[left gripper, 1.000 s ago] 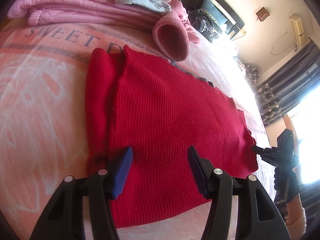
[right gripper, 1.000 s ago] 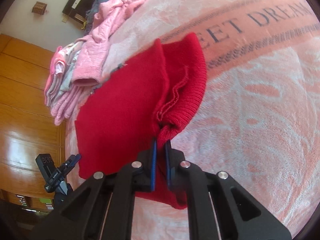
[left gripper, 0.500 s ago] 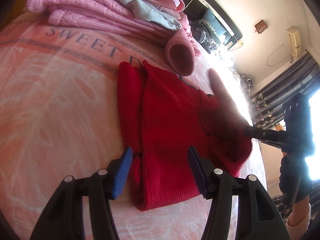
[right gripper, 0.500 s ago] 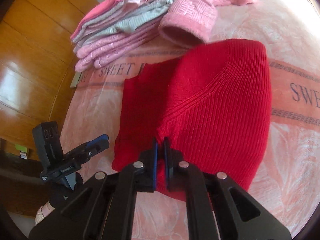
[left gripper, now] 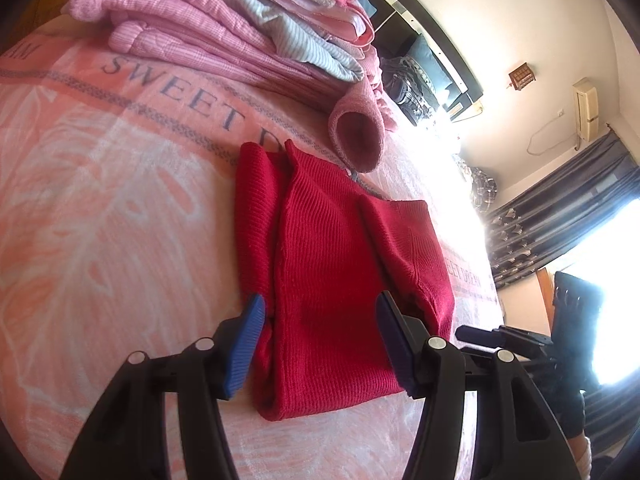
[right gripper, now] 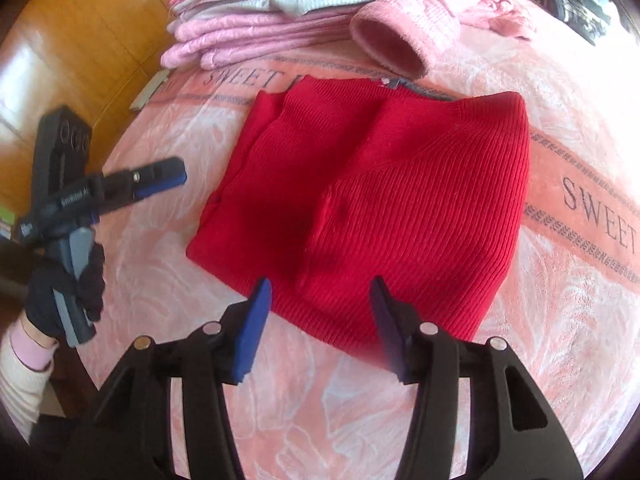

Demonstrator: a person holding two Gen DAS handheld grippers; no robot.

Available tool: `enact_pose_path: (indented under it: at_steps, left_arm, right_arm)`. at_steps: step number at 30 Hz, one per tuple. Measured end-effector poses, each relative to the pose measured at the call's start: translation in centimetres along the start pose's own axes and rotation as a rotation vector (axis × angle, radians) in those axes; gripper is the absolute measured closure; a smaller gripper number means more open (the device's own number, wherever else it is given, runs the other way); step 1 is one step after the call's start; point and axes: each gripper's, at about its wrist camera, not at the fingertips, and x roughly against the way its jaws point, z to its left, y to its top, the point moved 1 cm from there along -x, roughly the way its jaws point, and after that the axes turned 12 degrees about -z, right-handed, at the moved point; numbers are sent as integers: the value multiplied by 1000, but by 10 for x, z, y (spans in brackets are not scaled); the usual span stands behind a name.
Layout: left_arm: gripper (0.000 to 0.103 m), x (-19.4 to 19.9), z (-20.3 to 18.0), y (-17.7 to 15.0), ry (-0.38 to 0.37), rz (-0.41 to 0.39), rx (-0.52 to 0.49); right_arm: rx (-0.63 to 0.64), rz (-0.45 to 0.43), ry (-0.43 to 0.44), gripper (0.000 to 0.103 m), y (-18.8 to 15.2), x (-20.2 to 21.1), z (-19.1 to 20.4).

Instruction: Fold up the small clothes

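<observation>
Pink bedding (right gripper: 560, 320) carries a red knit sweater (right gripper: 380, 200), its sides laid inward to narrow it. Both the left gripper (left gripper: 320, 344) and right gripper (right gripper: 320, 320) are held wide open, empty, at its near edge, likely for another fold.

Red ribbed sweater (right gripper: 380, 184), pink leaf-patterned blanket (right gripper: 540, 340), blue-padded tongs (right gripper: 316, 332)

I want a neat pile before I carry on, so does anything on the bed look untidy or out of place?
Mostly tidy. The red sweater lies folded flat on the blanket, both grippers open. One oddity: a pink sleeve cuff trails off the loose pink garment beside the folded stack and gapes open just past the sweater's far edge.
</observation>
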Motion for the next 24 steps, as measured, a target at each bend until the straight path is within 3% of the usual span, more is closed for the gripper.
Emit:
enact_pose_path:
  at_steps: [5,9,10,13,15,19,24]
  left_arm:
    - [44,-4,-13,-4,-18,17,-6]
    - [44,-8,-20,-7,-38,28,2]
    - [44,-9,-20,-7,-45,30,8]
    - [43,-11,-23,-8,-63,37,28]
    - [41,-15,-25,-9,-81,47,46]
    - [40,-31,-29,-14,-129,79,105]
    - [38,-73,-33,-22,-261,132,307]
  right_arm:
    - [64,48,-22,41,-14,-34,16]
    - [115,79,-105,43,-21,-60,16]
    - [110,74,-108,49,-21,-63,13]
    - [86,55,-112,79,-18,-62,-2]
    - [12,43,-47,93,-15,-54,-15]
    - [-124,-8,97,95,-9,-24,-44]
    - [-221,-101,216,95,4,21,-73]
